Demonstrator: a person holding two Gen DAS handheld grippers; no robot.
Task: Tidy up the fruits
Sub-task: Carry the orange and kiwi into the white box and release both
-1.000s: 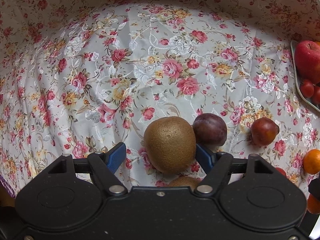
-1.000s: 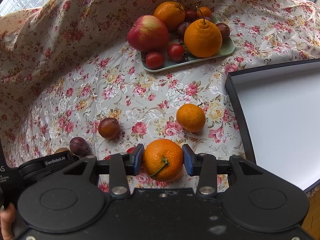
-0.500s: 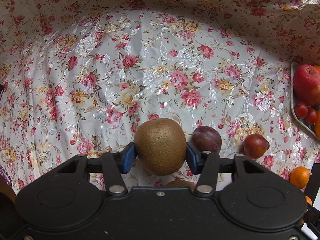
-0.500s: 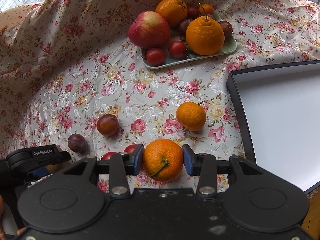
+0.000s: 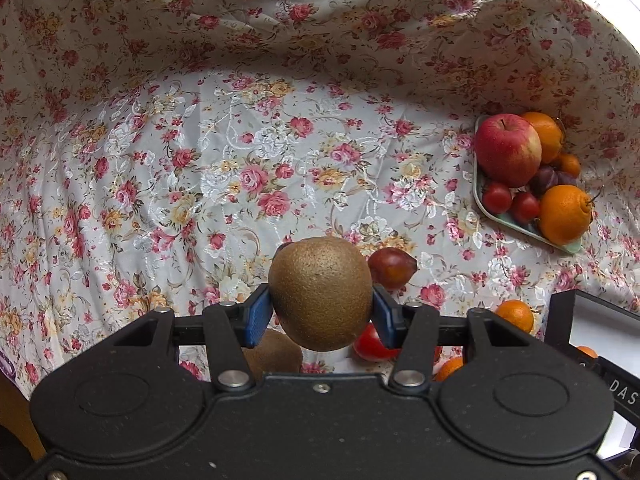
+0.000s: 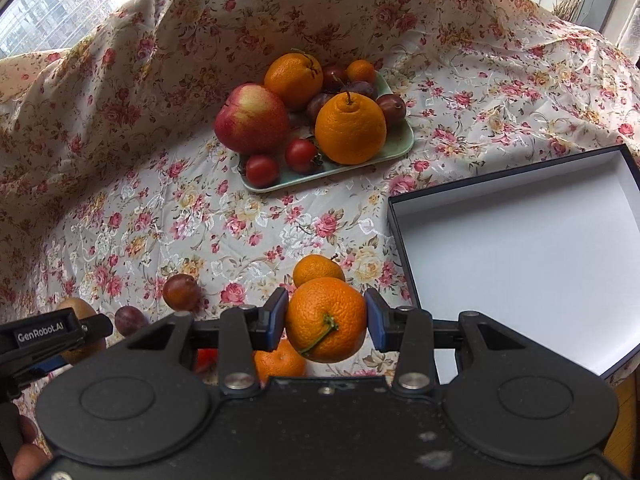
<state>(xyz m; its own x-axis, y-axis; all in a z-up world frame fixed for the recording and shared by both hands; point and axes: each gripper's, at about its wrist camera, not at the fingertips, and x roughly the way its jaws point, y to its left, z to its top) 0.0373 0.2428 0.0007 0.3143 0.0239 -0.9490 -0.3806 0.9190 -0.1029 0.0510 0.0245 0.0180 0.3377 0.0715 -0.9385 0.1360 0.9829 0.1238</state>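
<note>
My left gripper is shut on a brown kiwi and holds it above the floral cloth. A second kiwi lies below it, beside a red tomato and a dark plum. My right gripper is shut on an orange mandarin, lifted off the cloth. Two more mandarins lie under it, one beyond and one below. The left gripper shows at the left edge of the right wrist view.
A pale green tray at the back holds an apple, oranges, plums and small tomatoes. An open white-lined box sits to the right. Two plums lie loose on the cloth. The cloth rises behind as a backdrop.
The left gripper closed on the kiwi and lifted it, swinging right so the tray came into view. The right gripper rose with the mandarin still held.
</note>
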